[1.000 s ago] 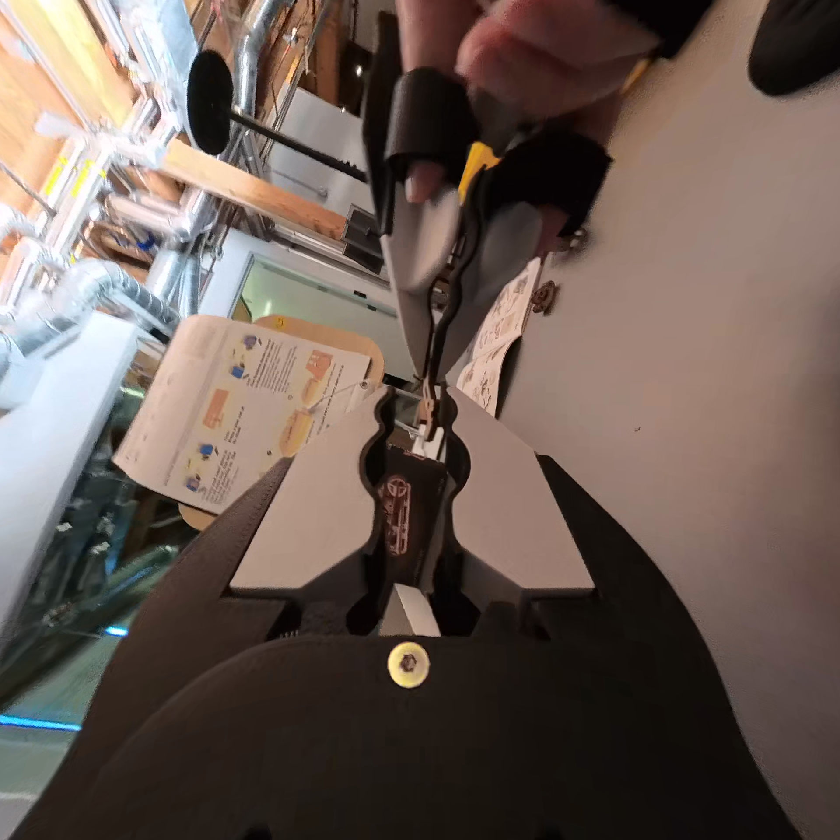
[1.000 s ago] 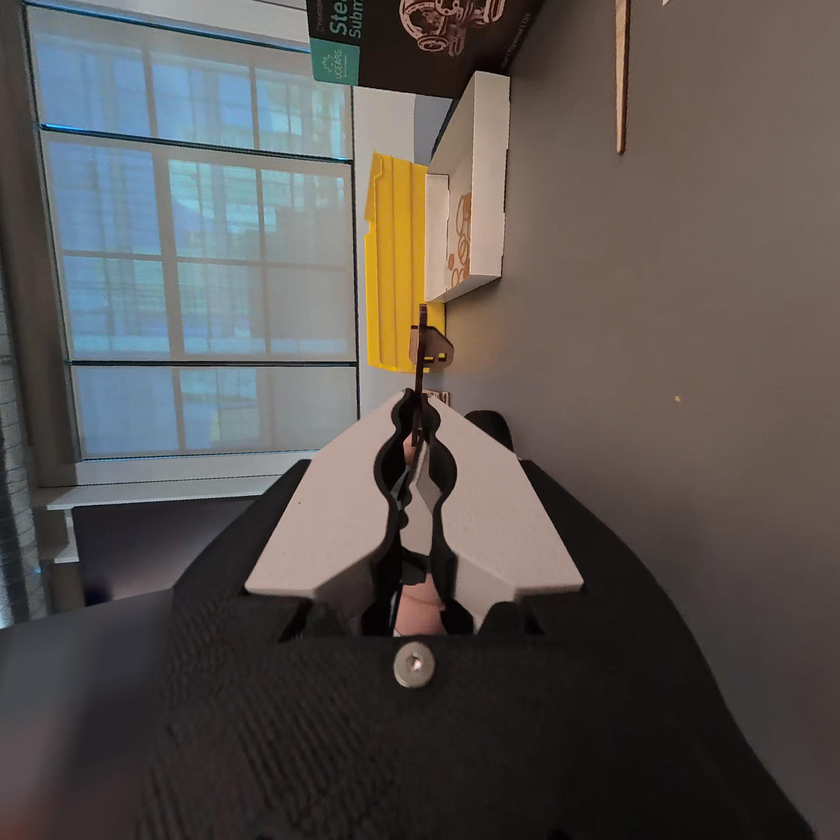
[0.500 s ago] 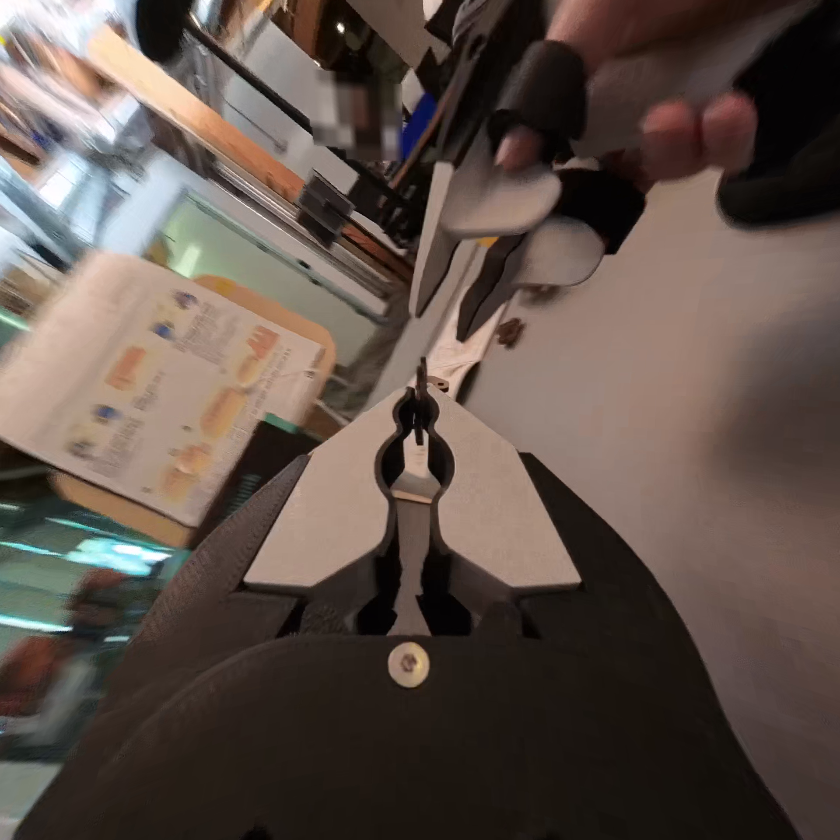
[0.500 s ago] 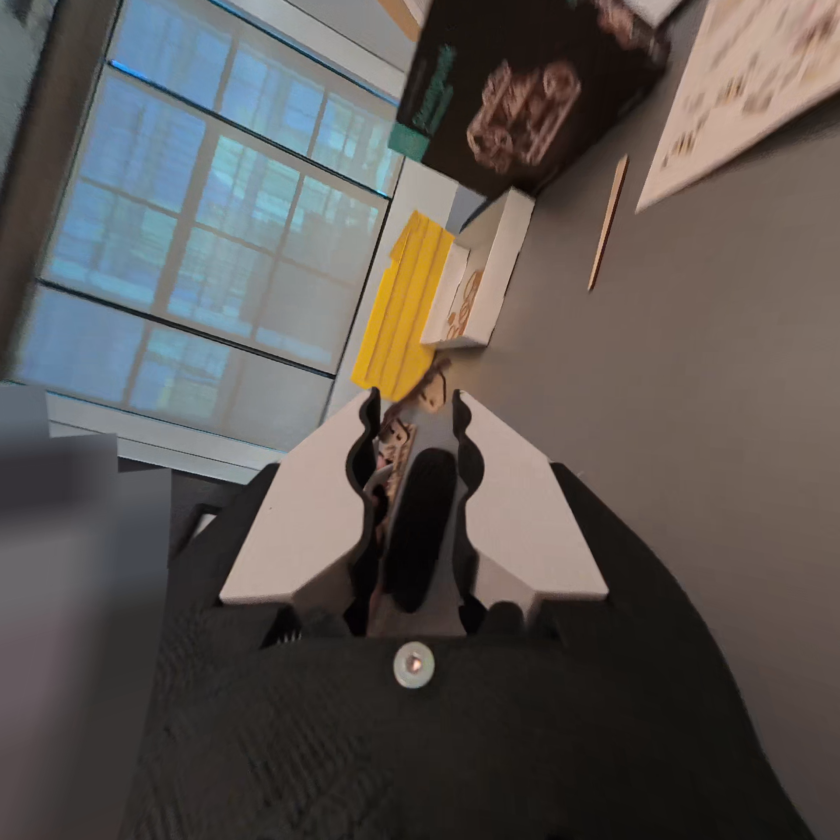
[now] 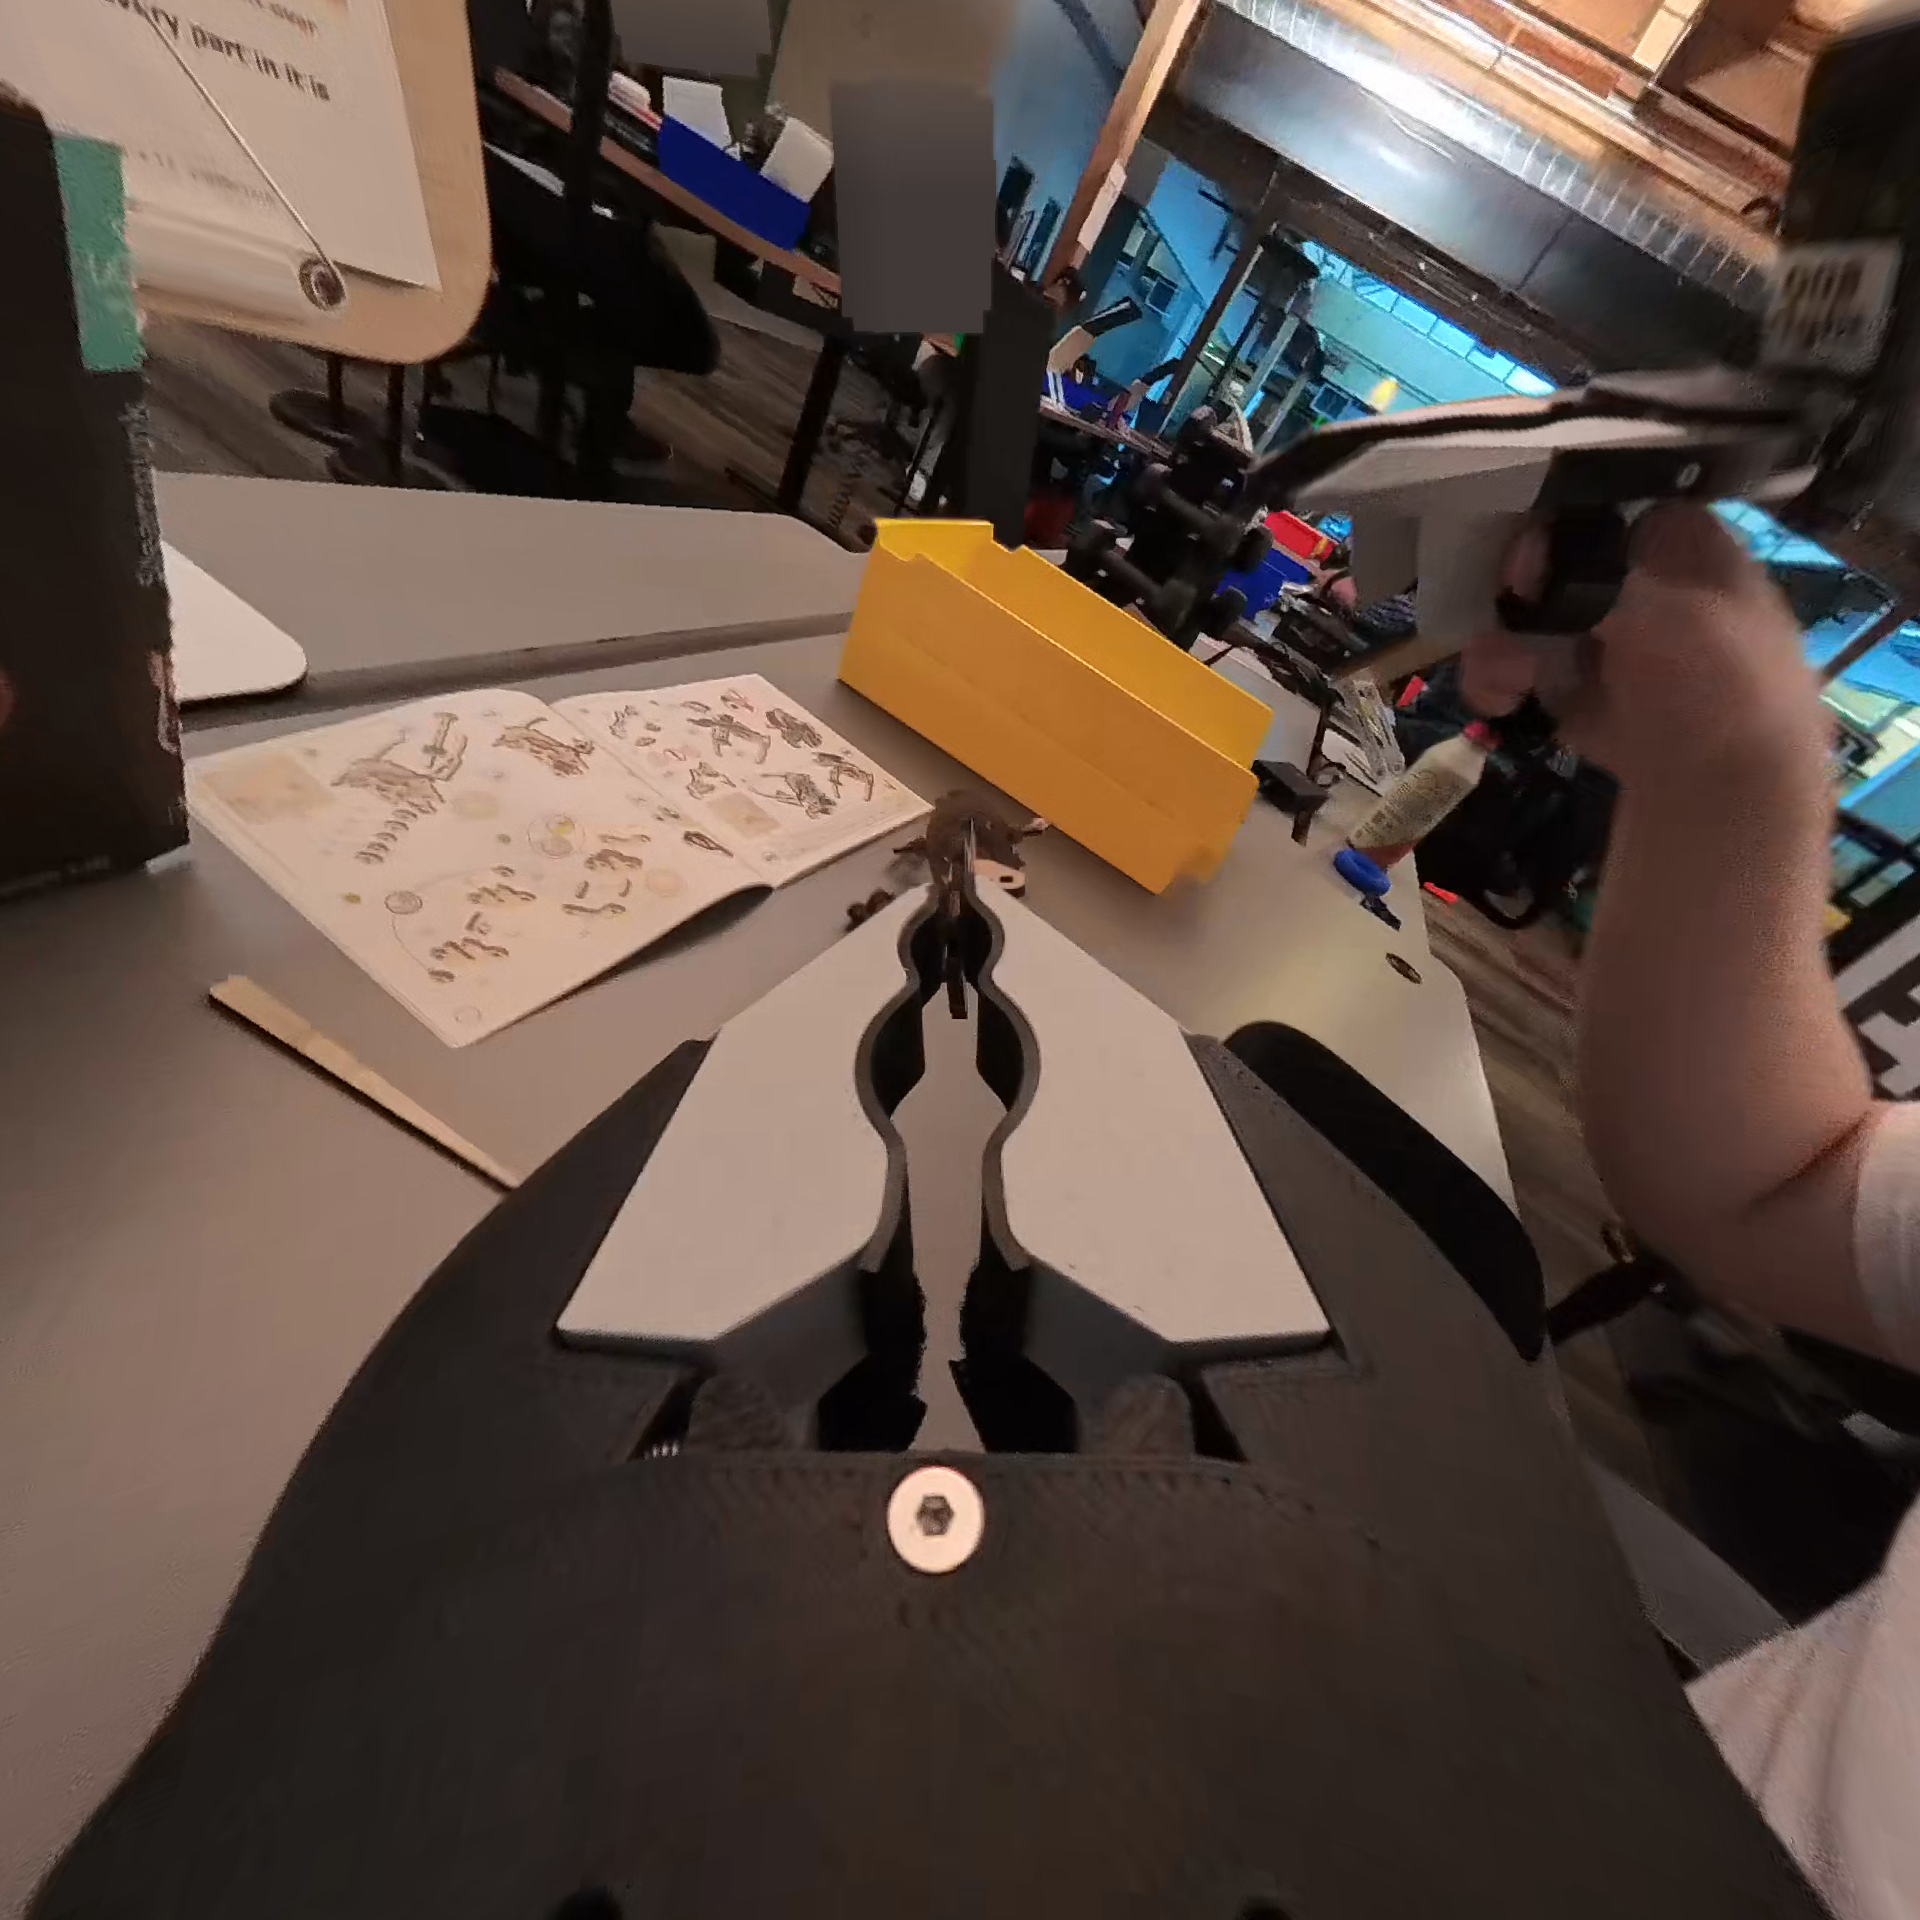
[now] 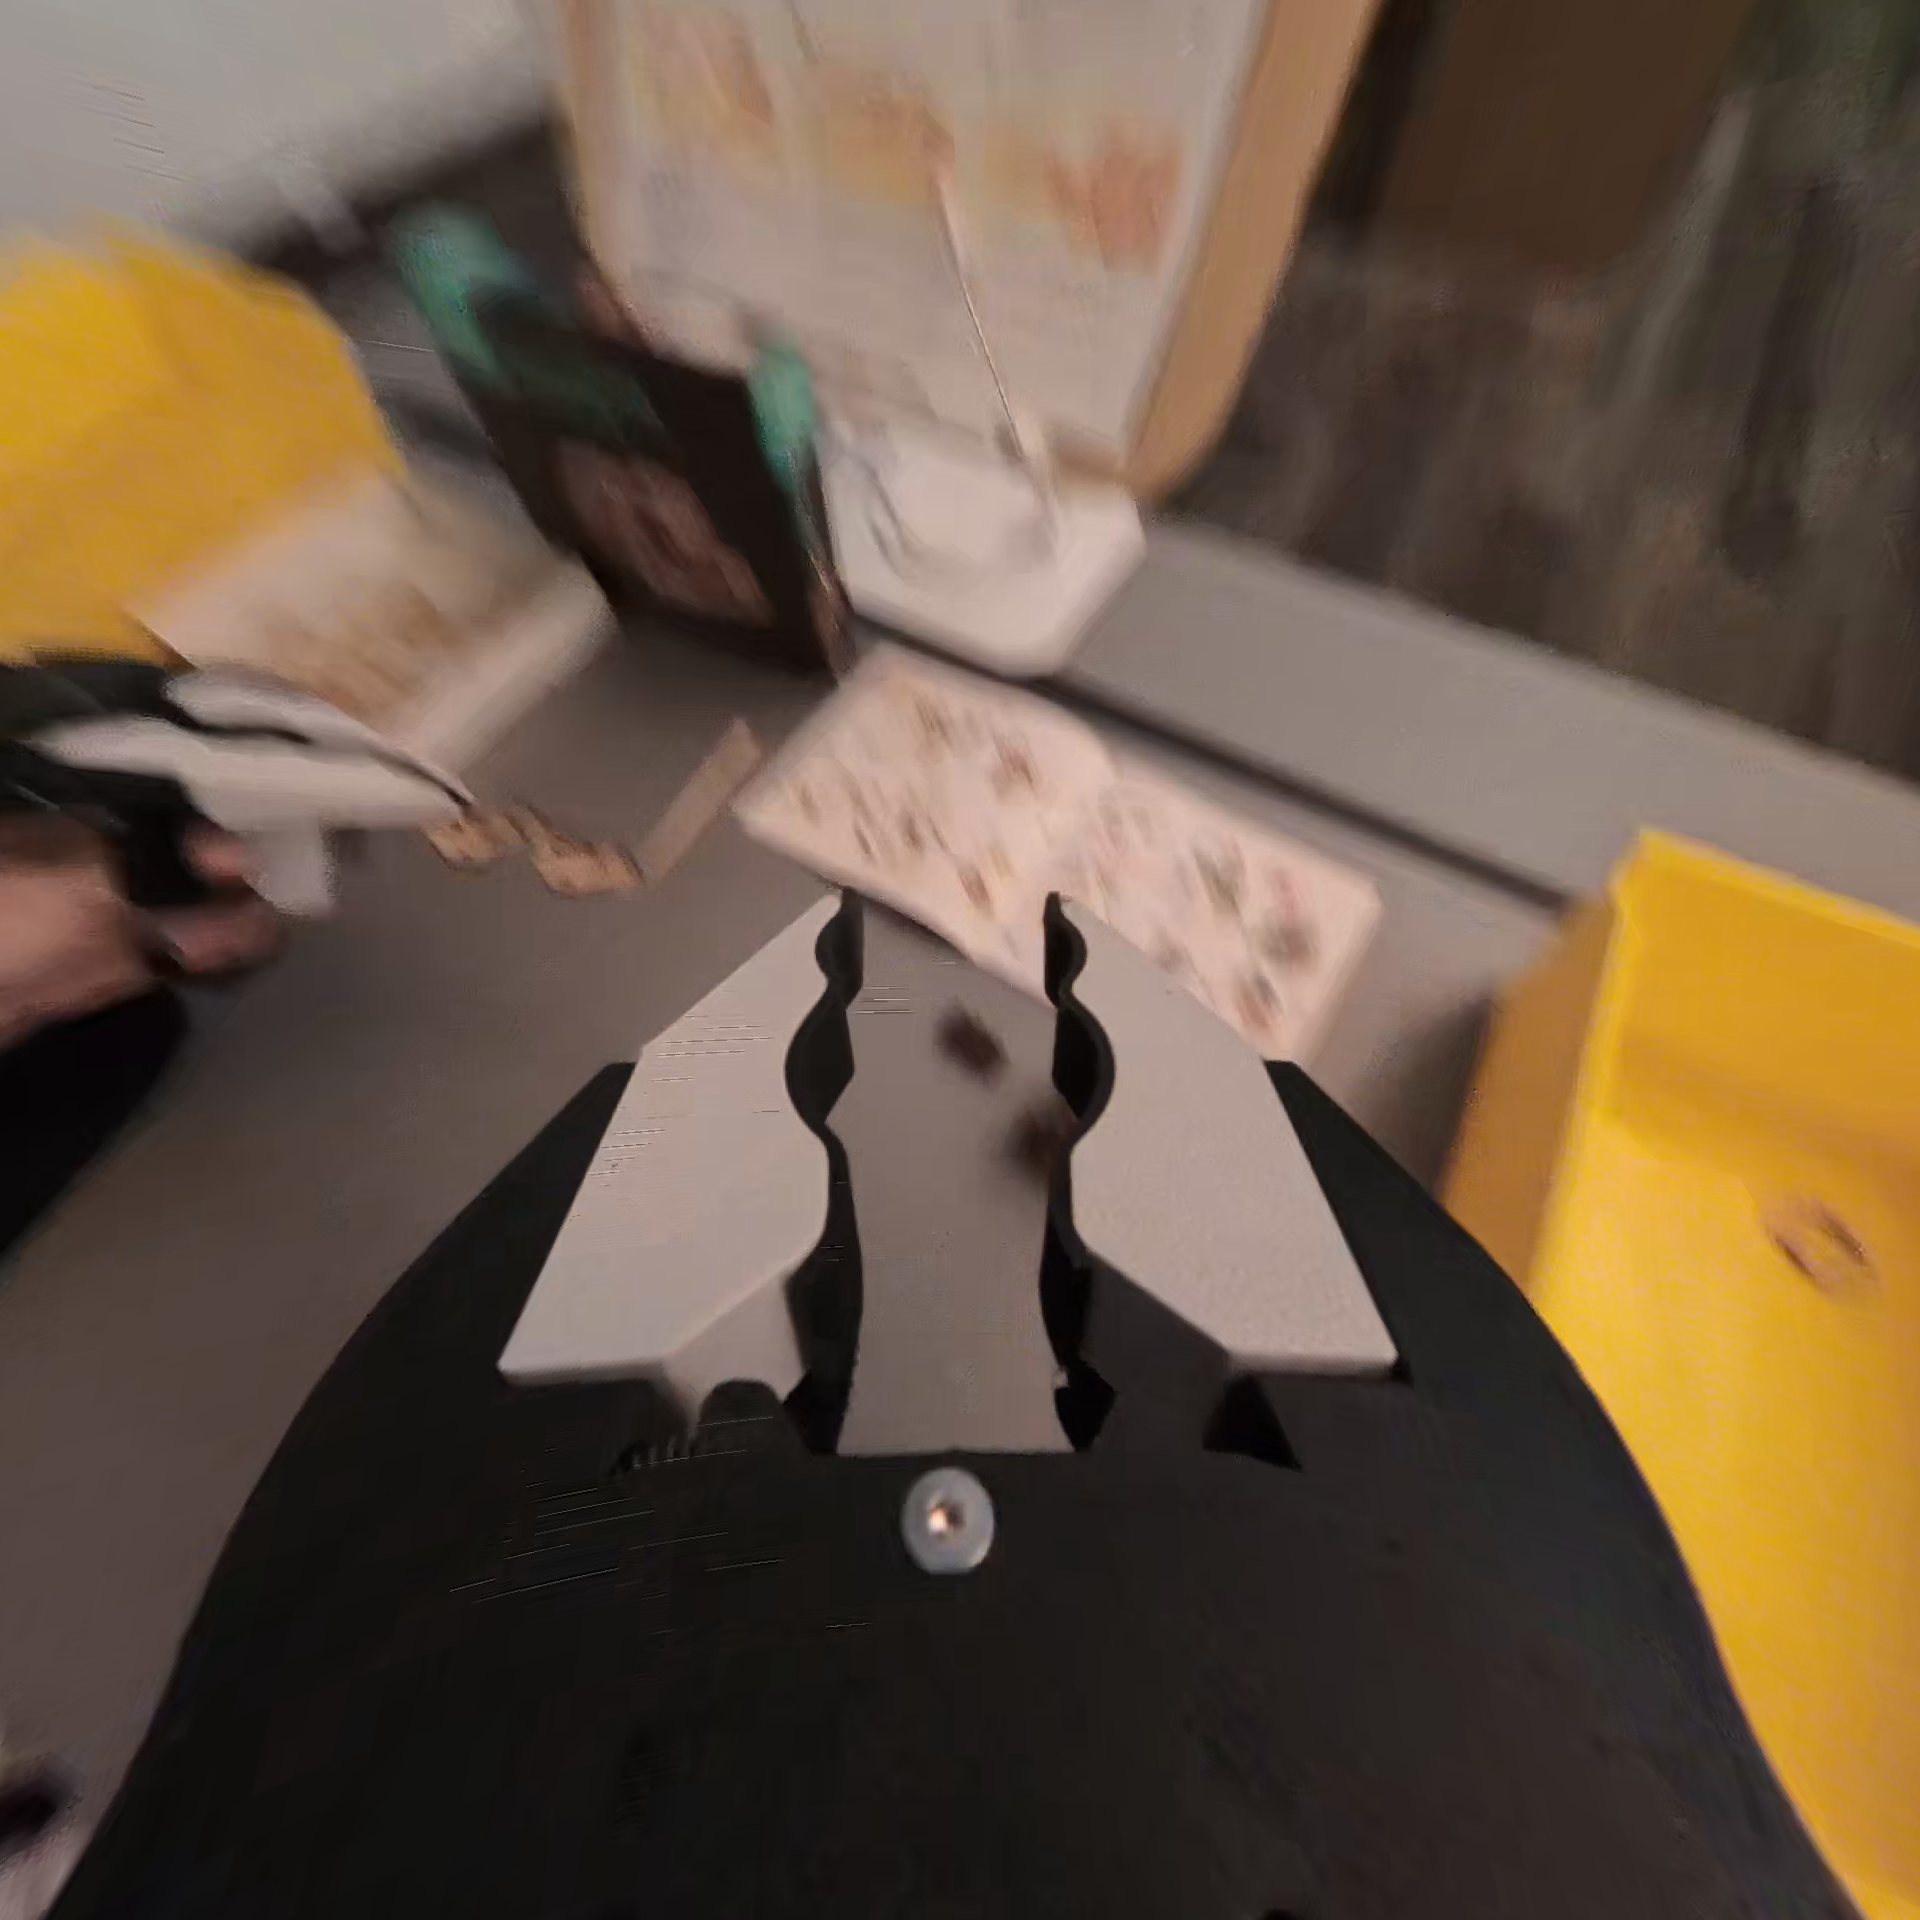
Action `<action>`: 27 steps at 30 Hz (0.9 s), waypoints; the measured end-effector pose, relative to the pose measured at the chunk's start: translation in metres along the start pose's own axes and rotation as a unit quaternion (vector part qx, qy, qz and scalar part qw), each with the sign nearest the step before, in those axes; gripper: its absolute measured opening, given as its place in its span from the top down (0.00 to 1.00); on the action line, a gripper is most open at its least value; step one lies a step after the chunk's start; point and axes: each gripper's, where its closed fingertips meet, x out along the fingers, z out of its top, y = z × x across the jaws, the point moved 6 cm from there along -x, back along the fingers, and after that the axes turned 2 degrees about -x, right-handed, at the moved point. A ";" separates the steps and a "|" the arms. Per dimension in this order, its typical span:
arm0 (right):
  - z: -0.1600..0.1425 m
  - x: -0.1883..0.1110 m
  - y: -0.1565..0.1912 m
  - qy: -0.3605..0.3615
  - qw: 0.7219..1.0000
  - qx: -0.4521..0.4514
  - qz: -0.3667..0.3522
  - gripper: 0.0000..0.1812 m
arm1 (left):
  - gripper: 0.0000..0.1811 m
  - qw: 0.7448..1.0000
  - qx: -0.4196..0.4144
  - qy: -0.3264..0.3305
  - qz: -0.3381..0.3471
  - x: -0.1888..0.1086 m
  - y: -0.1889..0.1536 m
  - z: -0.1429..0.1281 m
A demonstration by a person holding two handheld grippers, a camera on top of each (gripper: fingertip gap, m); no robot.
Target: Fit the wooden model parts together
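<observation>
My left gripper (image 5: 954, 906) is shut on a thin dark wooden model part (image 5: 971, 836), held edge-on above the grey table (image 5: 208, 1195). In the blurred right wrist view the left gripper (image 6: 442, 800) shows at the left with the pale wooden part (image 6: 540, 847) sticking out of its tip. My right gripper (image 6: 951, 914) is open and empty, low over the table. Two small brown wooden pieces (image 6: 966, 1039) lie on the table between its fingers. In the left wrist view the right gripper (image 5: 1283, 473) is raised at the upper right, held by a hand.
An open instruction booklet (image 5: 540, 821) lies ahead, with a flat wooden stick (image 5: 353, 1070) beside it. A yellow bin (image 5: 1049, 707) stands behind the booklet. A dark box (image 5: 62, 520) stands at the left. A white tray (image 6: 364, 623) with wooden sheets is blurred. The tips of one gripper are about 20 cm away from the tips of the other. About 15 cm separates my left fingertips from the flat wooden stick (image 5: 353, 1070).
My right gripper opened, let go of the wooden part and drew away. My left gripper kept its grip and swung level over the table.
</observation>
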 end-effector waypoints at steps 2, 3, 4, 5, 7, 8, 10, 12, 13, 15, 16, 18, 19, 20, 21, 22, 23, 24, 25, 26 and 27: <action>-0.002 -0.001 -0.006 0.172 0.982 -0.049 -0.064 0.88 | 1.00 1.000 0.012 0.012 -0.006 0.010 0.003 0.003; 0.006 -0.001 -0.004 0.204 0.971 -0.082 -0.091 0.91 | 1.00 1.000 0.019 0.023 0.002 0.016 0.006 0.004; 0.013 0.000 -0.001 0.237 0.960 -0.102 -0.112 0.93 | 1.00 0.999 0.029 0.031 0.006 0.020 0.009 0.006; 0.014 0.001 0.003 0.284 0.943 -0.120 -0.127 0.93 | 1.00 0.999 0.034 0.036 0.002 0.025 0.011 0.008; 0.010 0.002 0.009 0.381 0.893 -0.176 -0.162 0.93 | 1.00 0.998 0.025 0.049 -0.022 0.035 0.013 0.014; 0.006 0.002 0.012 0.421 0.868 -0.204 -0.167 0.93 | 1.00 0.998 0.018 0.049 -0.028 0.039 0.016 0.018; -0.005 0.002 0.016 0.483 0.826 -0.230 -0.175 0.93 | 1.00 0.999 0.006 0.037 -0.022 0.045 0.024 0.030; -0.011 0.002 0.016 0.513 0.803 -0.247 -0.178 0.94 | 1.00 0.999 -0.006 0.017 -0.029 0.050 0.029 0.043; -0.012 0.003 0.016 0.520 0.796 -0.249 -0.183 0.95 | 1.00 0.999 -0.009 0.011 -0.032 0.052 0.031 0.048; -0.010 0.003 0.015 0.524 0.791 -0.253 -0.192 0.96 | 1.00 1.000 -0.008 0.011 -0.018 0.055 0.038 0.052; -0.008 0.004 0.015 0.519 0.791 -0.256 -0.198 0.97 | 1.00 1.000 -0.005 0.010 -0.014 0.055 0.040 0.052; -0.006 0.005 0.014 0.521 0.789 -0.255 -0.204 0.99 | 1.00 1.000 -0.010 0.011 -0.016 0.054 0.042 0.048; -0.006 0.006 0.013 0.525 0.785 -0.257 -0.206 0.99 | 1.00 1.000 -0.012 0.011 -0.016 0.053 0.044 0.046; -0.007 0.006 0.013 0.530 0.781 -0.259 -0.206 1.00 | 1.00 1.000 -0.017 0.012 -0.014 0.052 0.046 0.043; -0.007 0.005 0.011 0.535 0.777 -0.259 -0.208 1.00 | 1.00 1.000 -0.021 0.012 -0.012 0.051 0.049 0.042; -0.008 0.005 0.010 0.541 0.773 -0.257 -0.210 1.00 | 1.00 1.000 -0.025 0.011 -0.015 0.050 0.050 0.041; -0.010 0.005 0.008 0.549 0.767 -0.253 -0.215 1.00 | 1.00 0.999 -0.028 0.011 -0.018 0.049 0.050 0.041; -0.012 0.005 0.007 0.557 0.760 -0.252 -0.219 1.00 | 1.00 0.999 -0.029 0.011 -0.020 0.048 0.050 0.042; -0.013 0.004 0.006 0.565 0.753 -0.255 -0.222 1.00 | 1.00 0.999 -0.028 0.011 -0.021 0.047 0.050 0.043; -0.014 0.003 0.006 0.571 0.746 -0.259 -0.226 1.00 | 1.00 0.999 -0.024 0.010 -0.020 0.047 0.050 0.044; -0.016 0.003 0.007 0.576 0.740 -0.261 -0.227 1.00 | 1.00 1.000 -0.021 0.009 -0.018 0.046 0.050 0.044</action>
